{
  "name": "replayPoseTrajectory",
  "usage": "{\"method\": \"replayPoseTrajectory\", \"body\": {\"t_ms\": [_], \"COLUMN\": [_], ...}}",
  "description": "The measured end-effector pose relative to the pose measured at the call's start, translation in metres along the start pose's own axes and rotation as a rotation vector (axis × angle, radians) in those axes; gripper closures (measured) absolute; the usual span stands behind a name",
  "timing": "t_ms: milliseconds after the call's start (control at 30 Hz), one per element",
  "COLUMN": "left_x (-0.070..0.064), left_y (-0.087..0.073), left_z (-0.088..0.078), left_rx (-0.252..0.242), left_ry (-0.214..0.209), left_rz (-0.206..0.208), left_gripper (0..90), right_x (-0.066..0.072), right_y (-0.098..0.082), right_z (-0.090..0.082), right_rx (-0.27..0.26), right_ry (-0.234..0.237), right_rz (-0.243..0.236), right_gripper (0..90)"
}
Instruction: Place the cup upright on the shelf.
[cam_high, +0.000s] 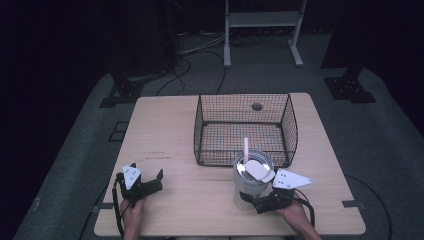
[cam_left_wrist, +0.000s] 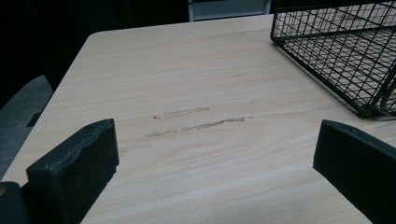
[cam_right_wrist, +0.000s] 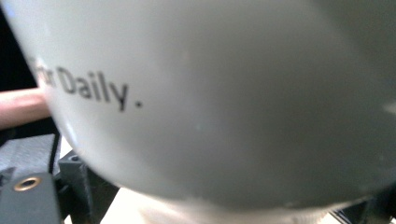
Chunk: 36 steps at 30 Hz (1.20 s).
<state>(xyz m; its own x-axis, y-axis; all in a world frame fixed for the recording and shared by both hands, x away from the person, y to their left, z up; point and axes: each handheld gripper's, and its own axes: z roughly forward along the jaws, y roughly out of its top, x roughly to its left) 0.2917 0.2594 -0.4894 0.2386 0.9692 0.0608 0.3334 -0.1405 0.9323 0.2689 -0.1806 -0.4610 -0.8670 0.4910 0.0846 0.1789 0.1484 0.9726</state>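
Tumbler (cam_high: 252, 181) first: we see a tall pale grey cup with a white straw standing up from its lid, upright on the wooden table (cam_high: 170, 205), just in front of the black wire basket (cam_high: 245, 127) and near that basket's front right corner. Our right gripper (cam_high: 260, 201) sits low against the tumbler's base, and in the right gripper view the cup's curved wall, printed with the word "Daily.", presses right up to the camera. We cannot tell from these pictures whether those jaws are clamped on the cup or merely set around it, since the cup hides their tips. Our left gripper (cam_high: 145, 181) rests on the table well apart from the cup, its 2 jaws spread wide over bare wood, holding nothing; its own view shows scuffed tabletop between them and a corner of the basket at the upper right.

We judge the work to be at its start: the tumbler stands outside the basket, whose inside looks bare. If the cup is meant for the basket, the lift over the front wall and the setting down are both left to do.
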Motion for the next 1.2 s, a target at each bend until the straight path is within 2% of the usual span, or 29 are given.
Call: {"method": "replayPoseTrajectory", "body": {"t_ms": [100,367,767,867,1067,1100,1200], "left_x": [0.000,0.000,0.000,0.000,0.000,0.000,0.000], "left_y": [0.000,0.000,0.000,0.000,0.000,0.000,0.000], "left_z": [0.000,0.000,0.000,0.000,0.000,0.000,0.000], "left_rx": [0.001,0.000,0.005,0.005,0.005,0.004,0.003], "left_ry": [0.000,0.000,0.001,0.001,0.000,0.000,0.000], "left_rz": [-0.001,-0.002,-0.002,-0.003,-0.004,-0.004,-0.006], "left_gripper": [0.0,0.0,0.0,0.0,0.0,0.0,0.0], "right_x": [-0.002,-0.006,-0.010,-0.010,-0.012,-0.013,-0.018], "right_y": [0.003,0.016,0.064,0.079,0.105,0.108,0.118], "right_z": [-0.001,-0.005,-0.008,-0.007,-0.002,0.000,0.005], "right_rx": [-0.007,-0.015,-0.039,-0.043,-0.061,-0.061,-0.055], "right_ry": [0.014,0.026,0.061,0.065,0.092,0.093,0.099], "right_rz": [0.012,0.001,-0.062,-0.093,-0.102,-0.115,-0.113], "right_gripper": [8.8,8.8,8.8,8.8,8.7,8.8,8.8]}}
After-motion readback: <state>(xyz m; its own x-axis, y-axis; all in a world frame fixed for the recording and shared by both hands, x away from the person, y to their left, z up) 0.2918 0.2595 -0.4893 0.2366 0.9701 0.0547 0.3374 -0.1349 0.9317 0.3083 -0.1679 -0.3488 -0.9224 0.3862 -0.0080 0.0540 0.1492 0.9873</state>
